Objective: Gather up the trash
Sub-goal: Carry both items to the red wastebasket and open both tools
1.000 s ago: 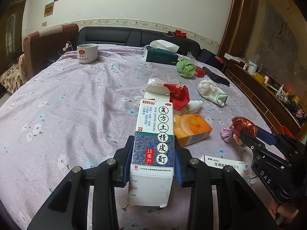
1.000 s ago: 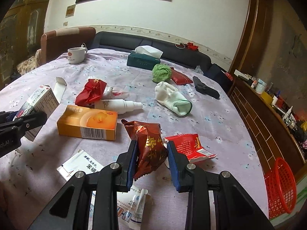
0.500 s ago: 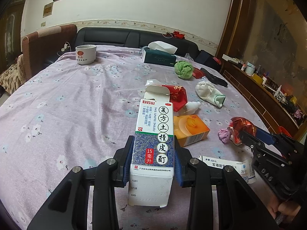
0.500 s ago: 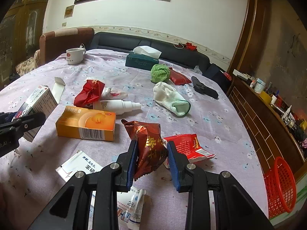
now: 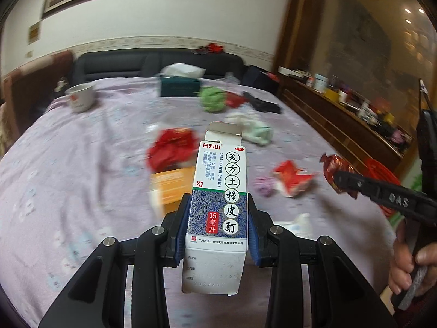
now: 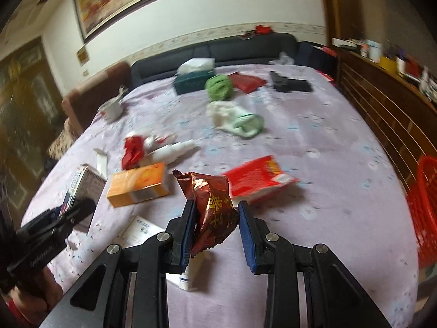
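Left gripper (image 5: 217, 224): jaws clamped on upright white medicine box (image 5: 218, 191), flap open, printed "15", "OTC", held above table (image 5: 68, 180). Right gripper (image 6: 215, 225): jaws pinching brown snack wrapper (image 6: 211, 205). Bare cloth beyond toward red basket (image 6: 423, 205) past table's right edge.

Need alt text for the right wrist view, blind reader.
The right gripper pinches a crinkled brown snack wrapper above a purple floral tablecloth littered with boxes and wrappers. A red basket sits at far right.
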`<state>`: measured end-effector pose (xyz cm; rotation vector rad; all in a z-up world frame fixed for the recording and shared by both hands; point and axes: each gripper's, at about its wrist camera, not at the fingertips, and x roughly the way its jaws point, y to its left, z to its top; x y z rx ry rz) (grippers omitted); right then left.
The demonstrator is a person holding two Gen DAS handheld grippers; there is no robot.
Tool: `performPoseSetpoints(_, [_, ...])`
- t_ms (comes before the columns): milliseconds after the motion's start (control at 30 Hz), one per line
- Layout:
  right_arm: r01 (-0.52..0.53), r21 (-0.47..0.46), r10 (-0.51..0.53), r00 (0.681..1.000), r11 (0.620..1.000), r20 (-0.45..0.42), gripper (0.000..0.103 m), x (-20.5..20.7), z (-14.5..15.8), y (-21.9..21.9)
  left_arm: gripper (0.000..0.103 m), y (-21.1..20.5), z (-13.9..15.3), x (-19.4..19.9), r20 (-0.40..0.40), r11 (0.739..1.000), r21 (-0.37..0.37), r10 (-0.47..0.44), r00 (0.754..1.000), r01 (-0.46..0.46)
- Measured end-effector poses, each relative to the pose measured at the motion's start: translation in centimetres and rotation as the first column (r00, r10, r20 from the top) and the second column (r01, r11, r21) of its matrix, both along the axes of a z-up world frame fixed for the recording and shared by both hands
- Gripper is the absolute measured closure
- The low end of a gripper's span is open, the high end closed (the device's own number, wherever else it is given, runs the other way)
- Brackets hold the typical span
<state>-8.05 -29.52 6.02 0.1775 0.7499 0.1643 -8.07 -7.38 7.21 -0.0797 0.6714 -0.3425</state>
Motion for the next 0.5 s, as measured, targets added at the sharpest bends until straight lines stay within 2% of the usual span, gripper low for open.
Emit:
performPoseSetpoints(133, [0.106,0.033,-0.108,0.994,0.994,0.034,0.070,-1.6,1.4,-4.5,0.068,-4.7,1.6,0.0,-0.016,0.992,-0.007,-0.123,0.992,0.123])
performPoseSetpoints(233, [0.210,0.051,-0.213,0.975,0.976,0.061,0.070,-3.2,2.6,-9.0,0.068,-9.1,2.9,-0.4,-0.010,0.974,-0.004,-0.227,0.974,0.227])
performPoseSetpoints(367, [0.344,0.077,-0.350,0.933,0.936,0.079,0.070,-5.9,3.6,-15.8,0.068,-15.7,4.4,-0.8,-0.021,0.929,-0.014,-0.370,0.929,0.369])
performPoseSetpoints(500, [0.461,0.115,-0.469,0.881,0.880,0.063,0.070,-8.5,3.9,-22.8,0.068,-23.1,5.1,-0.8,-0.050,0.869,-0.051,-0.494,0.868,0.492])
